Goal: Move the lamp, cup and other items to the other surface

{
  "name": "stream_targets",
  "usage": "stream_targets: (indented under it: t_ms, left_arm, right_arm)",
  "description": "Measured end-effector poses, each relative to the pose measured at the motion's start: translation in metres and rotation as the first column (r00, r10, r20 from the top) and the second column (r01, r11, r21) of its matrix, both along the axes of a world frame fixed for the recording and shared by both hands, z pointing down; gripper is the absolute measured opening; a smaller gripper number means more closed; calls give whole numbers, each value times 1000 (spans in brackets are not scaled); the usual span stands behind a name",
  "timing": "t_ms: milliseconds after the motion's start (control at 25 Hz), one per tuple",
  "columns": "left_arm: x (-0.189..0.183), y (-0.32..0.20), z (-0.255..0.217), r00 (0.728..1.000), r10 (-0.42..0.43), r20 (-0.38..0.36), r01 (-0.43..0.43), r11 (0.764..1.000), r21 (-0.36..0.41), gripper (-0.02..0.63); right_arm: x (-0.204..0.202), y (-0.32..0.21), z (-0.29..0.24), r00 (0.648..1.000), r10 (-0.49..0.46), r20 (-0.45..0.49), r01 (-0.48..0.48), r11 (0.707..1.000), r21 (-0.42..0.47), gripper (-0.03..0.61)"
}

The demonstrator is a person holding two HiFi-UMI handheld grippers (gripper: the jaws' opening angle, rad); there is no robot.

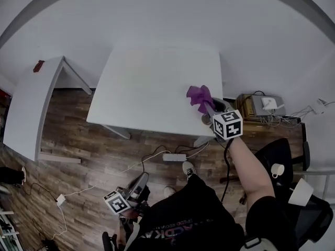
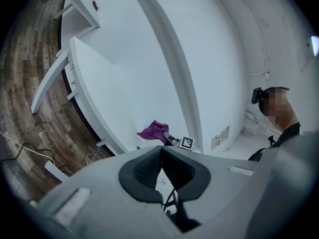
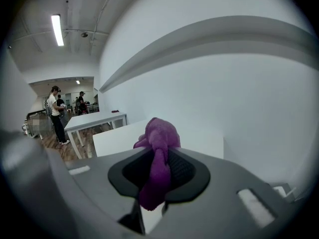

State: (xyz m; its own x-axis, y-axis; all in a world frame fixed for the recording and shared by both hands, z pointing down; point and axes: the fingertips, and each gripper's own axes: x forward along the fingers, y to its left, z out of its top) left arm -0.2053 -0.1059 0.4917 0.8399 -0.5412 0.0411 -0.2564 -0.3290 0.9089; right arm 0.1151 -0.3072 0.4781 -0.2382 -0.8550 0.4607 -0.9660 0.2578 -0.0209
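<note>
My right gripper [image 1: 208, 104] is shut on a purple cloth [image 1: 200, 96] and holds it in the air over the near right corner of the white table [image 1: 152, 82]. In the right gripper view the cloth [image 3: 158, 143] bunches above the pads and hangs down between them. The left gripper view shows the same cloth [image 2: 155, 131] ahead, over the table's edge. My left gripper [image 1: 140, 181] hangs low by the person's legs, and its pads [image 2: 149, 166] meet at the tip with nothing between them. A white cup [image 1: 277, 169] and a white lamp shade [image 1: 301, 191] sit on a black chair at the right.
A second white table [image 1: 31, 103] stands at the left. A power strip [image 1: 174, 157] and cables lie on the wooden floor under the near table edge. A box with cables [image 1: 259, 106] sits by the wall at the right. People [image 3: 55, 114] stand far off.
</note>
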Motion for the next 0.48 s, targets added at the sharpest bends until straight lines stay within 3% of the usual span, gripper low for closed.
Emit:
stream_targets:
  t_ms: [280, 480]
  left_arm:
    - [12, 19, -2, 991, 127, -29, -127, 992, 15, -5]
    - [31, 38, 3, 966, 259, -18, -258, 966, 22, -5]
  right_arm:
    - [15, 88, -15, 995, 100, 29, -101, 994, 32, 75]
    - [31, 145, -16, 980, 193, 47, -194, 980, 38, 75]
